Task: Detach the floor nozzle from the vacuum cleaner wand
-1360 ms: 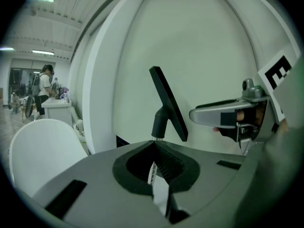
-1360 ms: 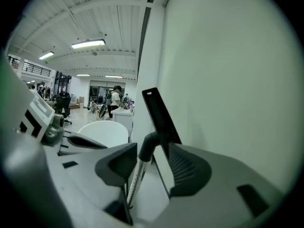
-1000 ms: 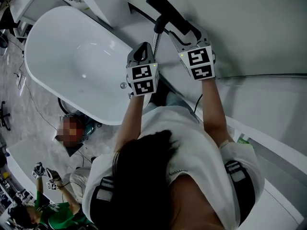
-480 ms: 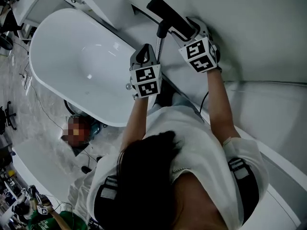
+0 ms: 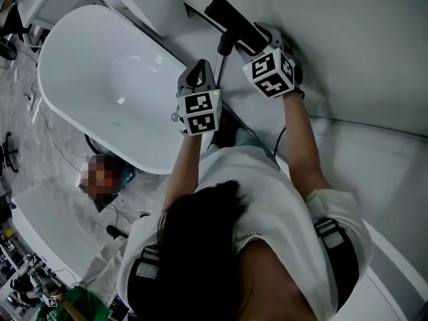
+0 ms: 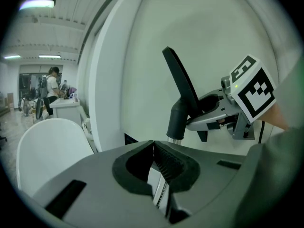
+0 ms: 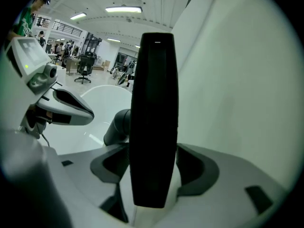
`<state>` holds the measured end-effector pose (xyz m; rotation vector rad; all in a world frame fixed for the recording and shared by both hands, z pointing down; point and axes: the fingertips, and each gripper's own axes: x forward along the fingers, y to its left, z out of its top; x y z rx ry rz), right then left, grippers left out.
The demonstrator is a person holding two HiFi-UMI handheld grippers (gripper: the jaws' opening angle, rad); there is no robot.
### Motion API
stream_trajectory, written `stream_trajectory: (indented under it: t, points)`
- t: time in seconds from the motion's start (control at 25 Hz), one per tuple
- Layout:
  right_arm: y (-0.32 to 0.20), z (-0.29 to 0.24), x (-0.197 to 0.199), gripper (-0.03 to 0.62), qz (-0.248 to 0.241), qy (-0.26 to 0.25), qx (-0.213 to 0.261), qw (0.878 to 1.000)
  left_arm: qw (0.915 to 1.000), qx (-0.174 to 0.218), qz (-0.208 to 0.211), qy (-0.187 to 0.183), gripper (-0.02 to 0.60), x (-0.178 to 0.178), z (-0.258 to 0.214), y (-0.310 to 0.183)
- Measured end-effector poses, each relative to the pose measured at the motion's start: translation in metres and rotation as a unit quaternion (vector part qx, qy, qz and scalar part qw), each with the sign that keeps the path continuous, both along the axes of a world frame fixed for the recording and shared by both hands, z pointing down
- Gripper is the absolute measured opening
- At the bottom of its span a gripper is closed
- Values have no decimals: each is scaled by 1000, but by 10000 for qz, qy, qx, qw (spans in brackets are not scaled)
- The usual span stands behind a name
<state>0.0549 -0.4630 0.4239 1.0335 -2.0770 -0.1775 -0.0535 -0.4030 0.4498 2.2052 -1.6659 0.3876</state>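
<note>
Between the released jaws of the right gripper (image 7: pixel 152 163), just opening, stands the black nozzle (image 7: pixel 153 94); nearer, the left gripper (image 6: pixel 153 145) clenches the wand (image 6: pixel 159 194)

The grey stone-look floor (image 5: pixel 40 172) carries a big white oval bathtub (image 5: pixel 100 79), which stands right on it. Thin dark cables (image 5: pixel 32 107) lie on the floor just beside the tub. A low white curved platform (image 5: pixel 47 219) also sits on the floor, near the tub.
</note>
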Motion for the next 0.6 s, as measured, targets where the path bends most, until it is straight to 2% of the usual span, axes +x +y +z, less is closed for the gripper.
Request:
stream_trajectory:
  t: [0.36,0.6]
  points:
    - [-13,8,-6,295,14,83,44,10000,10000,0,-21,63,0,-5,2,-1]
    - [-16,14,-2,288,-147,-198,-119,9996,9999,-83,-73,120,0,5,8,1]
